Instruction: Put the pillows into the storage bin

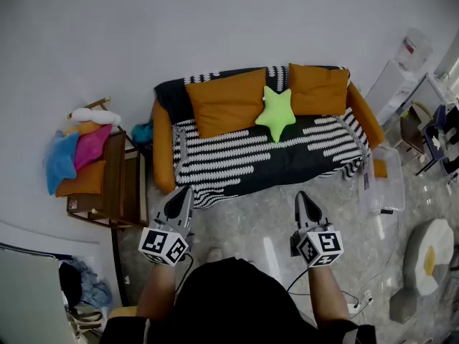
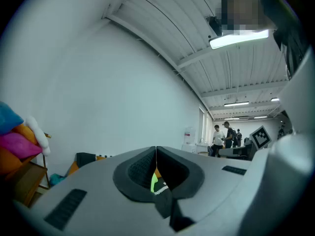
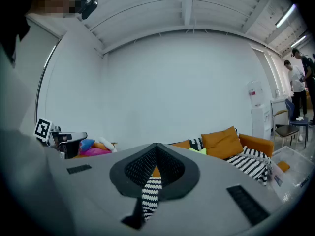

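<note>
A striped black-and-white sofa (image 1: 265, 156) with orange arms is standing against the white wall, and everything here is being placed from it. Two orange pillows (image 1: 226, 102) are leaning against the sofa's back, one toward its left end and the other (image 1: 319, 88) toward its right end. A green star pillow (image 1: 276, 113) is resting between them, overlapping both. A clear storage bin (image 1: 388, 185) is sitting on the floor just beside the sofa's right end. Off the sofa's left end, a wooden chair (image 1: 118, 181) is carrying a blue pillow (image 1: 61, 162), a pink pillow (image 1: 95, 145) and another orange pillow (image 1: 82, 183), with a white plush (image 1: 93, 115) lying on top.

The person is standing in front of the sofa, holding both tools out toward its front edge. The left tongs (image 1: 182, 192) are pointing at the sofa's left half, with their jaws pressing together and nothing between them. The right tongs (image 1: 305, 196) are pointing at the sofa's right half, likewise closed on nothing. Neither tool is touching the sofa or any pillow.
</note>
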A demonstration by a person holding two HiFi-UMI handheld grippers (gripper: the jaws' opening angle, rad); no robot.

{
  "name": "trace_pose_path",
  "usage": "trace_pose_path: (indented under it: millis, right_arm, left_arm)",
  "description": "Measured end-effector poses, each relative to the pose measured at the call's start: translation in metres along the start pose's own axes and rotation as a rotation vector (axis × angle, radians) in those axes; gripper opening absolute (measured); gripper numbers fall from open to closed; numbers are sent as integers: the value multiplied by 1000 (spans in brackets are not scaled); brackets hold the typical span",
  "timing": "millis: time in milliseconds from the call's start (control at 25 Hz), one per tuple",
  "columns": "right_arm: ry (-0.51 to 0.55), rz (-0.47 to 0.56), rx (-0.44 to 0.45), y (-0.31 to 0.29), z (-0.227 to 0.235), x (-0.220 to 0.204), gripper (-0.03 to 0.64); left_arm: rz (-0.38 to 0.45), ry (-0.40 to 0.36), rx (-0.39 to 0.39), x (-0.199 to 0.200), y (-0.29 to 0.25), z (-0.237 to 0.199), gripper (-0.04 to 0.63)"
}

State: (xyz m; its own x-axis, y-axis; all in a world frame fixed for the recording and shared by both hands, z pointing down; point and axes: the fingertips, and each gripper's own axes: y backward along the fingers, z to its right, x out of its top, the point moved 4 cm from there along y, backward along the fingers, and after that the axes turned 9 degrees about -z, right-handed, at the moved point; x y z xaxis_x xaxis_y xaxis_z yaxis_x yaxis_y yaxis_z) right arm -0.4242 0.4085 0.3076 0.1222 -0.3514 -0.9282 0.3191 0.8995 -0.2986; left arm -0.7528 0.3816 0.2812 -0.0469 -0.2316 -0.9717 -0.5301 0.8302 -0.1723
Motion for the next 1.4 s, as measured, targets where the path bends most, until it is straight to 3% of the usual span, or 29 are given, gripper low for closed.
trace_pose_path:
  millis: [360,600,920,1000,1040,1120,1160,1400]
  right_arm:
    - [-37,4,7,3,4,-1,26]
    - [-79,83,26,10,6,12,29]
    - [-22,123,-10,40,35,12,31]
    - [29,176,-14,52,37,19,41]
    - [56,201,-13,57,36,23,70]
    - [86,228,-6,62,36,31,272]
    - [86,237,-6,64,37,34,304]
    - [25,261,28,73,43,32,342]
  left_arm:
    - [-20,-7,-13,-4,-4,8,18]
    - [-33,-24,-18,-6,-6,12,18]
    - [-37,-33,-43,-5,-24,40,26]
    - [-22,-29,-58,0,-24,54,234]
    - [-11,-25,-52,4,-25,58,276]
    - [16,-10,-29,11,-25,65,314]
    - [25,0,-24,13,-26,68,322]
    - [1,-11,-46,10,-29,92,336]
